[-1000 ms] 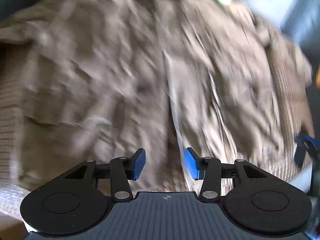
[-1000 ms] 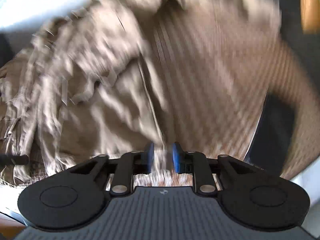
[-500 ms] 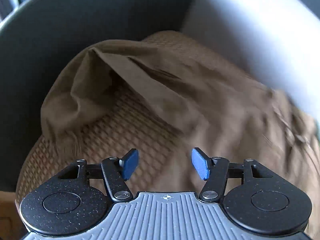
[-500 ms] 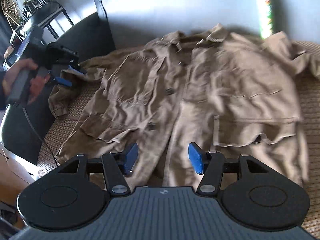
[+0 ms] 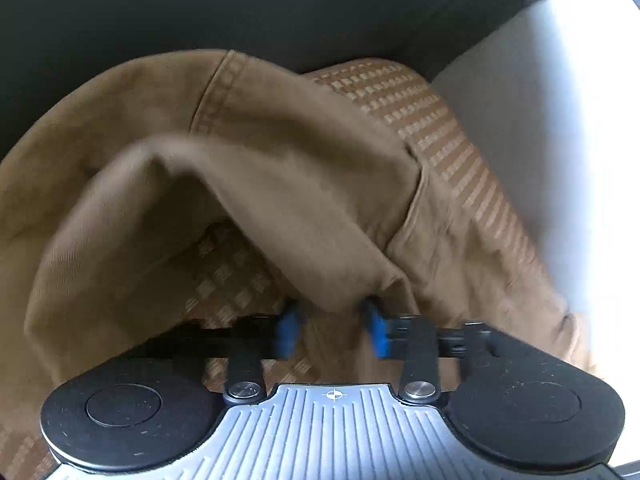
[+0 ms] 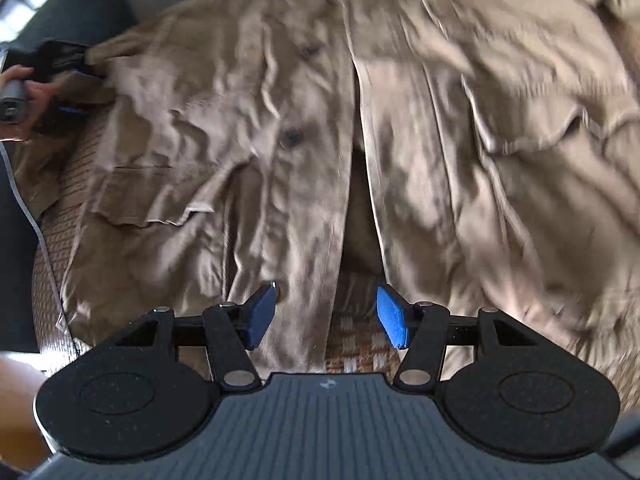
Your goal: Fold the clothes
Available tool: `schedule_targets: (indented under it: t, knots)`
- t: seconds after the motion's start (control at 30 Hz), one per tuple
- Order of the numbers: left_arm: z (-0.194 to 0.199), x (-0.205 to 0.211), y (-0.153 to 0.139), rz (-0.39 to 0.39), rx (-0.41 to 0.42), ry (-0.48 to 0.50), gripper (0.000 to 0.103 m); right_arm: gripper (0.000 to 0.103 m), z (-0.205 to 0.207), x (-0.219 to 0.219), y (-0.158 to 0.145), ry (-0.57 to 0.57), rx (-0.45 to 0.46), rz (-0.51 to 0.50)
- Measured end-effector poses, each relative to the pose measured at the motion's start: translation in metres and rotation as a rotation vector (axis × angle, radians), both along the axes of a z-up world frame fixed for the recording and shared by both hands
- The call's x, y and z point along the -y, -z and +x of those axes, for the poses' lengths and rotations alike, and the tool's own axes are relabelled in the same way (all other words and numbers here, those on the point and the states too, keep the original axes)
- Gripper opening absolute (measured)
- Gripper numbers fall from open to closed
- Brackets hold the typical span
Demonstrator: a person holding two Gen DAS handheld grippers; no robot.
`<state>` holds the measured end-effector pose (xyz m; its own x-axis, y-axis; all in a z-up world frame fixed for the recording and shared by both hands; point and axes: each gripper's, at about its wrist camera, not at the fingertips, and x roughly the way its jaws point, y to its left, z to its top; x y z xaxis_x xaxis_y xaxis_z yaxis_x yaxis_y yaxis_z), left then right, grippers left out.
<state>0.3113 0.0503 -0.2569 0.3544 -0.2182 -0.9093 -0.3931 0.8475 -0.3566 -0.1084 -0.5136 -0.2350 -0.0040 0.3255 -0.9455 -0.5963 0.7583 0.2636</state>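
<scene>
A brown button-up jacket (image 6: pixel 440 140) lies spread front-up on a woven mat (image 6: pixel 352 344). In the left wrist view its sleeve (image 5: pixel 280 180) is bunched into a raised fold. My left gripper (image 5: pixel 332 328) has its blue pads pressed against both sides of the fold's lower tip. The right wrist view shows this left gripper (image 6: pixel 68 80) at the far left, at the sleeve end, held by a hand (image 6: pixel 32 92). My right gripper (image 6: pixel 326 316) is open over the bottom hem, where the two front panels part. Nothing is between its pads.
The mat (image 5: pixel 440 120) covers a sofa seat, with a pale grey backrest (image 5: pixel 540 140) behind it and a dark armrest (image 5: pixel 240 0) at the sleeve end. A grey cable (image 6: pixel 36 220) hangs along the mat's left edge.
My left gripper moved in to the sleeve fold and its jaws narrowed onto the cloth. My right gripper let go of the jacket, opened and dropped closer to the hem.
</scene>
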Motion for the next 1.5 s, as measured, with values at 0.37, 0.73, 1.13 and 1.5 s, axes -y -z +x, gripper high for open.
schedule_targets:
  t: [0.37,0.73,1.13,1.5]
  knots:
    - [0.001,-0.028,-0.032,-0.084,0.104,-0.011,0.003,0.002,0.006,-0.031,-0.053,-0.094,0.076,0.119]
    - [0.014,-0.017,-0.025,0.053,0.081,0.119,0.026,0.005,0.045,-0.033,-0.054,-0.091,0.181,0.105]
    - [-0.173,-0.01,-0.07,0.104,0.022,0.838,0.06,0.043,0.018,-0.027,-0.022,-0.357,0.232,-0.016]
    - [-0.27,-0.019,-0.021,0.113,-0.134,0.732,0.062,0.042,-0.051,-0.025,-0.009,-0.844,0.365,-0.102]
